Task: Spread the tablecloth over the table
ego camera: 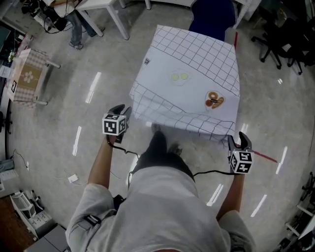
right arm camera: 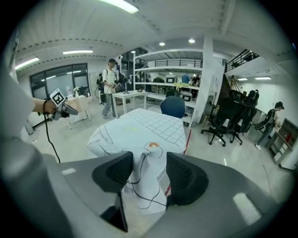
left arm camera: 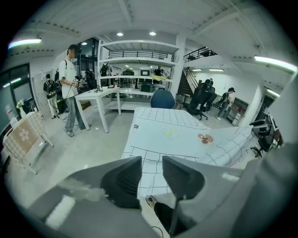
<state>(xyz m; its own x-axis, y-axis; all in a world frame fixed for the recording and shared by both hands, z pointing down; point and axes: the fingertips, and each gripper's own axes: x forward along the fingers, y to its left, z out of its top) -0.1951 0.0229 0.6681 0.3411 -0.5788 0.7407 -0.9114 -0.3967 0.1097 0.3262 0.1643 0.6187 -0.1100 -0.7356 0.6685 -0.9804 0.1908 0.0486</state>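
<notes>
A white tablecloth [ego camera: 187, 59] with a black grid, a yellow-green print and an orange print covers the small table, and its near edge hangs in folds. My left gripper [ego camera: 121, 109] stands just off the cloth's near left corner. Its jaws are open, and in the left gripper view [left arm camera: 152, 174] the tablecloth [left arm camera: 172, 137] shows through the gap, farther off. My right gripper [ego camera: 238, 139] is by the near right corner, open. In the right gripper view [right arm camera: 150, 174] the hanging corner of the tablecloth [right arm camera: 142, 186] shows between the jaws, and the pads do not press on it.
A blue chair [ego camera: 211, 17] stands behind the table. Black office chairs [ego camera: 283, 42] are at the right. A folding stand with a checked top [ego camera: 27, 74] is at the left, and a white desk [ego camera: 101, 7] with a person [ego camera: 74, 27] beside it is at the back left. My legs are against the table's near side.
</notes>
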